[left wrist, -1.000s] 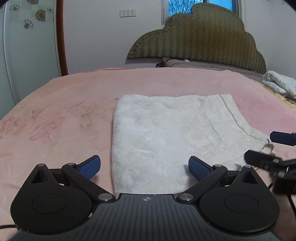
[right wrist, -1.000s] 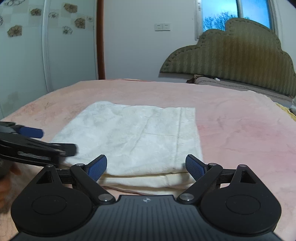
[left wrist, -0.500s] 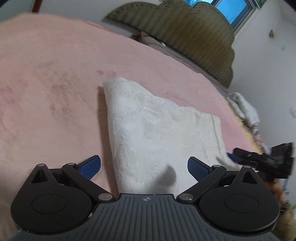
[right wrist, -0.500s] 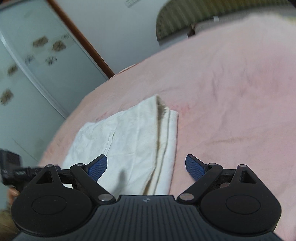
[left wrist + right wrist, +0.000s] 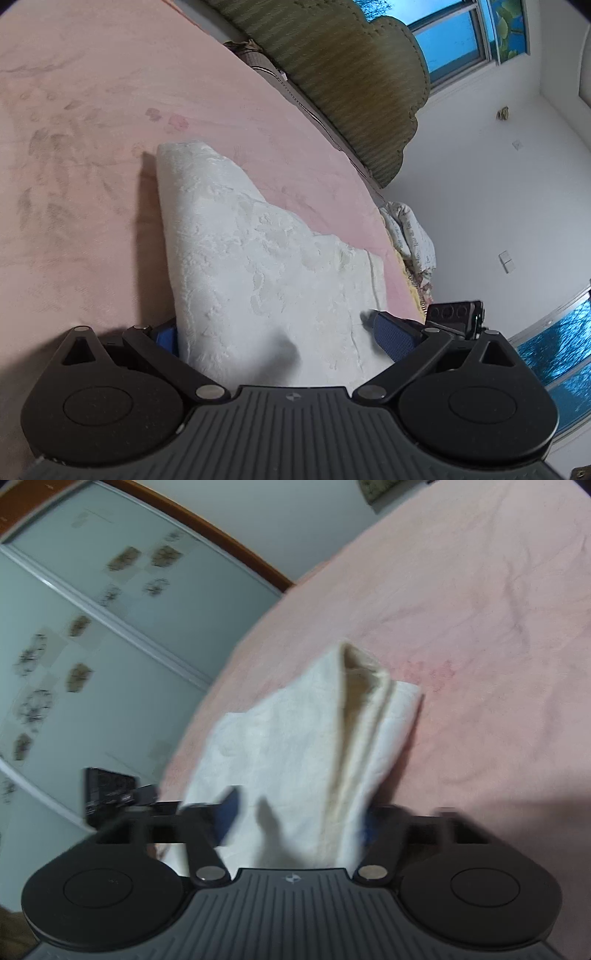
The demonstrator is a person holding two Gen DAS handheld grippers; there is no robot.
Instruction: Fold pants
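Pants [image 5: 258, 266], one folded white pair, lie on the pink bed [image 5: 74, 147], near edge running between both your tongs. Left tongs [image 5: 280, 338]: jaws wide, just been closing a little, cloth between them, lower-left pad half hidden by the fold; pads not seen pressing, so released. Right tongs [image 5: 299, 821]: blurred, jaws just been closing fast, cloth's layered edge between them; can't tell if clenched yet. Both views are rolled, tongs angled down toward the bed. Headboard [image 5: 351, 74] upper right.
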